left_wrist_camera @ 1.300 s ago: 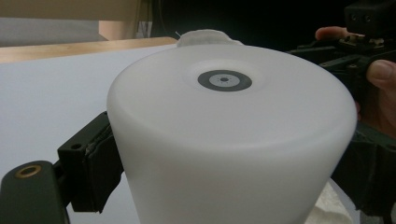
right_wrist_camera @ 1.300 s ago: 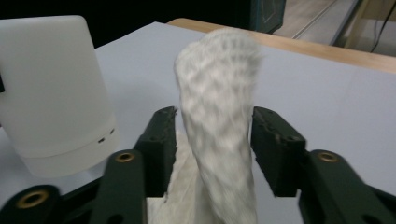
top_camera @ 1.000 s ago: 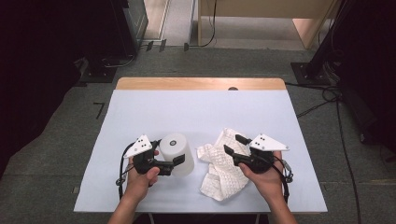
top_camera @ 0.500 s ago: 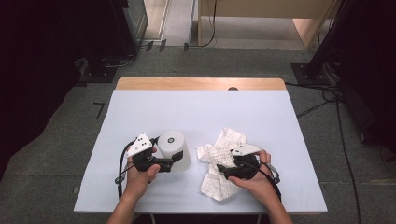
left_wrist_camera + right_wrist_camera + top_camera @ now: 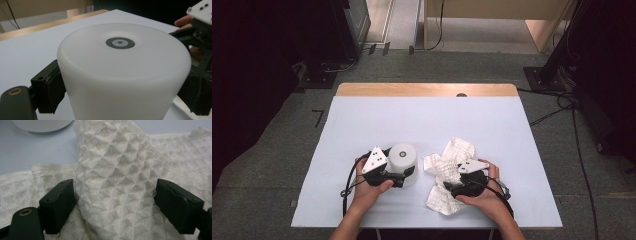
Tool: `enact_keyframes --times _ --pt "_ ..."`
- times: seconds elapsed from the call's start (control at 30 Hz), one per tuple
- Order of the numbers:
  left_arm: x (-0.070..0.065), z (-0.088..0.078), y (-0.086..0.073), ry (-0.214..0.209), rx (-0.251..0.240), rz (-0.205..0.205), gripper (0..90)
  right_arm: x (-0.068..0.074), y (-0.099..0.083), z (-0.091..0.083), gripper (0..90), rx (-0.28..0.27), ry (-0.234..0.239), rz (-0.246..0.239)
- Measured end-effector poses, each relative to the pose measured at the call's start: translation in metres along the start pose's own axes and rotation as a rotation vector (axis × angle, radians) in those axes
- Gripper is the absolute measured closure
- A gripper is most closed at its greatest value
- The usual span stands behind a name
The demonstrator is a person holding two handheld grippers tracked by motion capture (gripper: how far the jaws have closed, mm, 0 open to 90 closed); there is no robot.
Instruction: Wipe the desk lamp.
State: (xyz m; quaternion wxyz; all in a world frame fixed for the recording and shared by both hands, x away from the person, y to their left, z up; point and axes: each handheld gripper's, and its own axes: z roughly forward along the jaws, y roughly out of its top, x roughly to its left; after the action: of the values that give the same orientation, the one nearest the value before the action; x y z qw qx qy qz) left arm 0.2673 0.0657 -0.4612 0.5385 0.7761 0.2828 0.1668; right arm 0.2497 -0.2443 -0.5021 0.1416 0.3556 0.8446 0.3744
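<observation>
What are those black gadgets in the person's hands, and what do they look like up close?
Each hand carries a black two-jaw gripper: the left gripper and right gripper. Both have blocky black jaw pads, a pale three-cornered plate with dark dots on top and a black cable trailing back. The forearms are bare, no sleeves.

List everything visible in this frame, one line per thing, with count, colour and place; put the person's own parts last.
cup: one, white, upside down, near left part of table, between left tool's jaws.
cloth: one, white waffle weave, crumpled, near right part of table.
table: one, pale blue top, wooden far edge.
cables: several, black, on floor at right.
left tool: one, black, pads against the cup.
right tool: one, black, jaws just opening, a cloth fold between them.
</observation>
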Motion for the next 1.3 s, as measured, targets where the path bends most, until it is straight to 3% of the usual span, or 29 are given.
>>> enact_keyframes --times 0.1,0.23,0.4,0.47,0.57,0.8,0.87,0.93,0.97,1.07,1.17,1.23,1.3 --pt "-0.001 -0.001 -0.002 0.002 -0.011 -0.003 8.4 0.0 0.001 0.0 18.8 0.004 -0.004 -0.001" --pt "-0.001 -0.004 -0.004 -0.001 -0.007 -0.019 8.1 -0.004 -0.003 -0.005 42.5 -0.024 -0.012 0.026" --pt "-0.004 -0.007 -0.008 0.049 -0.013 -0.063 2.5 -0.011 -0.006 -0.007 55.5 -0.049 -0.004 0.041" --pt "-0.006 -0.007 -0.01 0.059 -0.011 -0.065 0.4 -0.013 -0.007 -0.008 65.4 -0.057 -0.026 0.052" --pt "-0.016 -0.006 -0.011 0.101 -0.014 -0.059 0.1 -0.014 -0.007 -0.008 73.9 -0.057 -0.042 0.071" --pt "-0.037 0.004 -0.012 0.301 0.024 -0.082 0.0 -0.009 -0.004 -0.009 84.1 -0.05 -0.095 0.055" --pt "-0.039 0.007 -0.013 0.296 0.033 -0.094 0.0 -0.007 -0.002 -0.01 84.6 -0.055 -0.11 0.055" --pt "-0.04 0.005 -0.013 0.31 0.011 -0.09 6.2 -0.007 0.002 -0.015 84.8 -0.105 -0.094 0.088" --pt "-0.039 0.004 -0.013 0.306 0.009 -0.094 8.1 -0.007 0.005 -0.02 84.8 -0.132 -0.083 0.112" --pt "-0.03 0.0 -0.01 0.205 -0.003 -0.13 8.2 -0.005 0.015 -0.035 84.8 -0.224 -0.085 0.145" --pt "-0.021 -0.005 -0.005 0.067 -0.039 -0.166 8.3 0.001 0.025 -0.05 84.8 -0.306 -0.134 0.143" --pt "-0.022 -0.008 0.003 -0.054 -0.049 -0.149 8.3 0.007 0.032 -0.061 84.8 -0.373 -0.177 0.143" --pt "-0.027 -0.01 0.009 -0.128 -0.07 -0.137 8.3 0.011 0.036 -0.068 84.7 -0.424 -0.199 0.159"
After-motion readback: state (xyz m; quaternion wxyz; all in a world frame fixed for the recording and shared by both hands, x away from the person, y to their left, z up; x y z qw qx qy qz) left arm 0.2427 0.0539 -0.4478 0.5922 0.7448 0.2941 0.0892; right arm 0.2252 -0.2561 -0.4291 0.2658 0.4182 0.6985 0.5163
